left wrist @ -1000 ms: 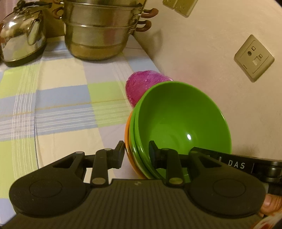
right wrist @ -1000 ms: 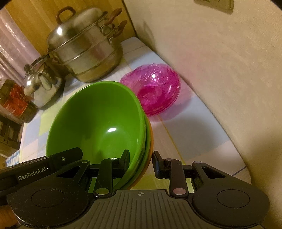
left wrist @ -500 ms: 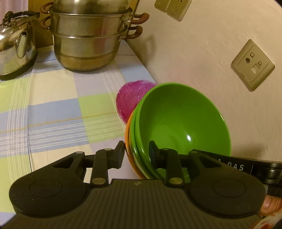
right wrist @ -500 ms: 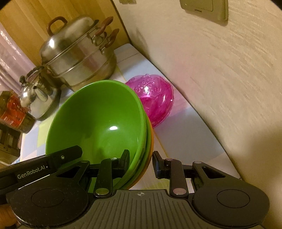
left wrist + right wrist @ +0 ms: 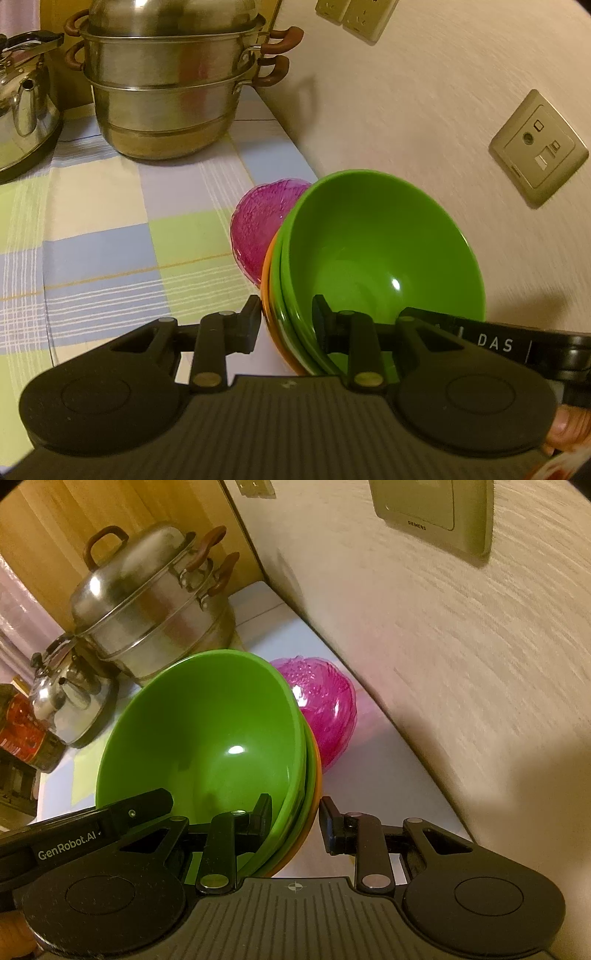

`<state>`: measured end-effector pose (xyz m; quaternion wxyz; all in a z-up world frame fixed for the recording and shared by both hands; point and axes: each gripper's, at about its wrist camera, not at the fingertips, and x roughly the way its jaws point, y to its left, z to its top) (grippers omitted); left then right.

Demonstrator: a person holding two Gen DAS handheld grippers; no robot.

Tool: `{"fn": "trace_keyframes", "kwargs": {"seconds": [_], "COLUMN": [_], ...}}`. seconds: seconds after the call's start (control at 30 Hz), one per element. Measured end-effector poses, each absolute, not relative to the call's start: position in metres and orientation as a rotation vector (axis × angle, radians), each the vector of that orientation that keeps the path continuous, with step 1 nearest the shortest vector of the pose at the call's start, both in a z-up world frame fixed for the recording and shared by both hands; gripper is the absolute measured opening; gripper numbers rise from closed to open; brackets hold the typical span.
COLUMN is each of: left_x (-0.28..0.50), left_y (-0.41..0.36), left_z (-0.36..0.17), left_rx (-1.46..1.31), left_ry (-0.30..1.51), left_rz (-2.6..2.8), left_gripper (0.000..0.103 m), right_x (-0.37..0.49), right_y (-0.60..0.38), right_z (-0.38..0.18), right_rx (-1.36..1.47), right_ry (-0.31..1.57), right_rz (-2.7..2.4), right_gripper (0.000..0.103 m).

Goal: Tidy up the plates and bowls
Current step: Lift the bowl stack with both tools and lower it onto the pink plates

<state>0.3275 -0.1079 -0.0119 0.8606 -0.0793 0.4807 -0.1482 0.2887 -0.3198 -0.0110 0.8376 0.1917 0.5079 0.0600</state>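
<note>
A nested stack of bowls, green point(image 5: 384, 254) inside and orange point(image 5: 266, 269) outermost, is held tilted above the table. My left gripper point(image 5: 286, 325) is shut on the stack's left rim, one finger inside, one outside. My right gripper point(image 5: 293, 823) is shut on the opposite rim of the stack point(image 5: 207, 731). A pink glass bowl point(image 5: 258, 225) sits on the checked tablecloth behind the stack, close to the wall; it also shows in the right wrist view point(image 5: 325, 705).
A steel steamer pot point(image 5: 173, 81) and a kettle point(image 5: 22, 99) stand at the table's far end. The wall point(image 5: 443, 110) with sockets point(image 5: 537, 147) runs along the right. A red-labelled jar point(image 5: 22, 734) stands at the far left.
Both grippers have carried the bowl stack forward towards the pink bowl and the steamer pot, which now look nearer. The grips on the rim are unchanged.
</note>
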Motion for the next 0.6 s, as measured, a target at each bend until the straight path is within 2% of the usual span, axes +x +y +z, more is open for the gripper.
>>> {"fn": "trace_keyframes", "kwargs": {"seconds": [0.6], "left_x": [0.358], "left_y": [-0.118], "left_z": [-0.026], "left_rx": [-0.135], "left_ry": [1.030], "left_rz": [-0.321], "left_gripper": [0.026], "right_x": [0.315], "right_y": [-0.323], "right_z": [-0.021], "right_rx": [0.404], "right_ry": [1.081], "right_rz": [0.096], "right_gripper": [0.027]}}
